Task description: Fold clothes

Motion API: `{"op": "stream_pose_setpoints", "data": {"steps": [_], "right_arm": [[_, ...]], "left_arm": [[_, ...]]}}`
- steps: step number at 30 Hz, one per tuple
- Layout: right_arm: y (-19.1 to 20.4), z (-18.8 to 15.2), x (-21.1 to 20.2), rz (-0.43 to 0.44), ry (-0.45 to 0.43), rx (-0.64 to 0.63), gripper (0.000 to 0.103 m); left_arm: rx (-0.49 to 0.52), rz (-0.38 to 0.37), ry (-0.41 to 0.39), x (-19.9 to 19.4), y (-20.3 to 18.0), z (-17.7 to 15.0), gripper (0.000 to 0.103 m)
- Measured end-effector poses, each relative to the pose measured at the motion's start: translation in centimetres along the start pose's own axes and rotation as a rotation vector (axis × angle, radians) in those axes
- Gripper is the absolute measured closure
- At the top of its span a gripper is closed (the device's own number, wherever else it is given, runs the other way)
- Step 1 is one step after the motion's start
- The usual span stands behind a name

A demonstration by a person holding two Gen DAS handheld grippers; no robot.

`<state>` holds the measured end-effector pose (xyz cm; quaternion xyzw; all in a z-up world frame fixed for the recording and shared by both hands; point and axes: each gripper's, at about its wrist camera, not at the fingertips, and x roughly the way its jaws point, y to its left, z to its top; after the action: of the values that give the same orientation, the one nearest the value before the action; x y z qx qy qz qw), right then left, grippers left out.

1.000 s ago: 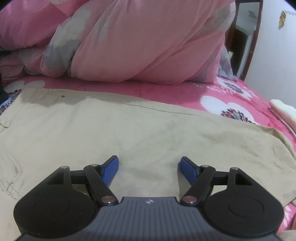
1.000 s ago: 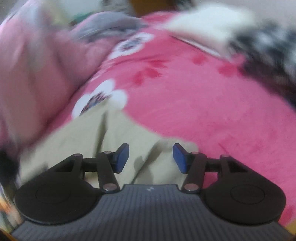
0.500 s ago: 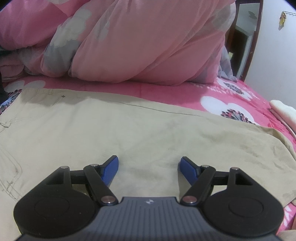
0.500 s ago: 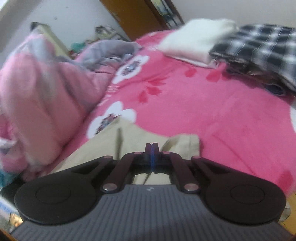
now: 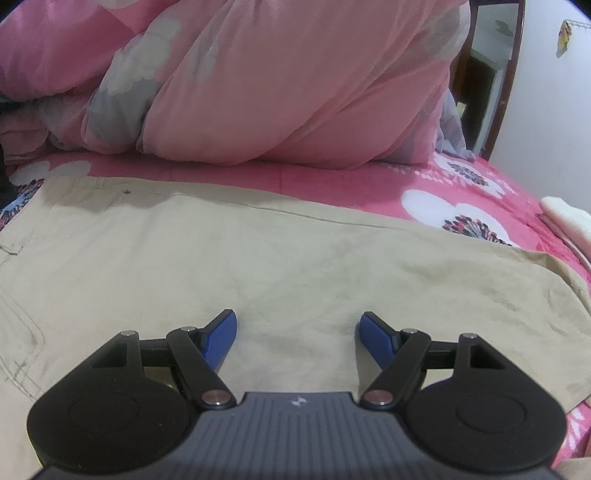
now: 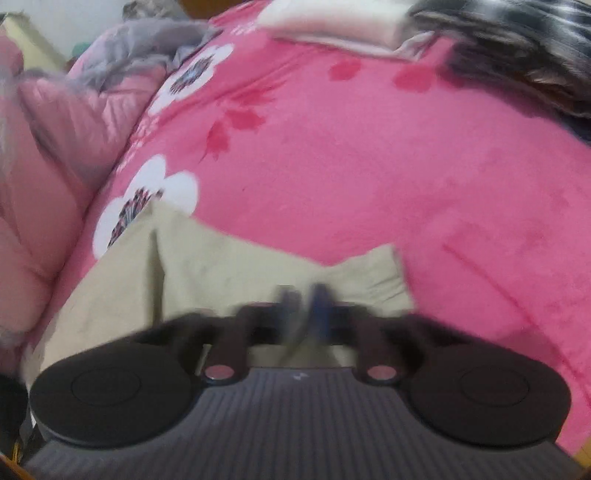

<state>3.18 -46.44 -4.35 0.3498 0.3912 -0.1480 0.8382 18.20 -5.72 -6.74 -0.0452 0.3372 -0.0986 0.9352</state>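
- your left claw (image 5: 297, 338) sits low over the beige trousers (image 5: 258, 266), blue pads (image 5: 218, 341) wide apart, nothing between them.
- trousers lie spread flat on the pink floral bed (image 5: 461, 199), waistband end to the left of that view, leg end to the right.
- pink quilt (image 5: 280, 81) is heaped behind the trousers, apart from them.
- your right claw (image 6: 303, 308) is at the trouser leg hem (image 6: 369, 273); the frame is motion-blurred, pads look nearly together with a thin gap, can't tell if cloth is pinched.
- folded white garment (image 6: 332, 22) and plaid garment (image 6: 517, 48) lie at the far side of the bed, well apart from the trousers.
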Motion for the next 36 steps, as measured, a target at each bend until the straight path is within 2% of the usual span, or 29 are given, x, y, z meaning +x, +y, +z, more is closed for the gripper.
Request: {"op": "stream_pose_setpoints", "data": {"steps": [13, 16, 20, 21, 23, 25, 27, 28, 31, 34, 36], "right_arm": [[0.6, -11.6, -10.3, 0.294, 0.034, -0.119, 0.102], [2.0, -14.8, -9.6, 0.358, 0.117, -0.247, 0.1], [2.9, -14.9, -11.8, 0.409, 0.1, -0.434, 0.096], [3.1, -14.9, -12.4, 0.422, 0.096, -0.48, 0.093], [3.5, -15.0, -13.5, 0.446, 0.087, -0.574, 0.066], [4.0, -15.0, -14.6, 0.471, 0.078, -0.667, 0.052], [4.4, -15.0, -15.7, 0.494, 0.068, -0.761, 0.048], [3.8, -14.0, -15.4, 0.496, 0.054, -0.731, 0.041], [0.4, -9.0, -13.1, 0.482, -0.007, -0.504, 0.026], [-2.9, -4.1, -10.8, 0.464, -0.066, -0.277, 0.026], [-5.6, -1.0, -7.0, 0.321, -0.056, -0.111, 0.035]], "left_arm": [[0.0, 0.001, 0.001, 0.1, 0.0, 0.1, 0.027], [0.004, 0.004, 0.001, 0.1, -0.1, 0.1, 0.027], [0.008, 0.006, 0.002, 0.1, -0.1, 0.1, 0.027], [0.009, 0.007, 0.001, 0.1, -0.2, 0.1, 0.027], [0.008, 0.006, 0.0, 0.1, -0.2, 0.1, 0.027], [0.004, 0.002, -0.001, 0.1, 0.0, 0.0, 0.027], [0.001, 0.0, -0.003, 0.1, 0.0, 0.0, 0.027], [0.002, 0.001, -0.003, 0.1, 0.0, 0.0, 0.027], [0.009, 0.006, -0.002, 0.2, -0.1, -0.1, 0.027], [0.014, 0.011, -0.001, 0.2, -0.2, -0.1, 0.027], [0.016, 0.012, -0.001, 0.2, -0.2, -0.1, 0.027]]}}
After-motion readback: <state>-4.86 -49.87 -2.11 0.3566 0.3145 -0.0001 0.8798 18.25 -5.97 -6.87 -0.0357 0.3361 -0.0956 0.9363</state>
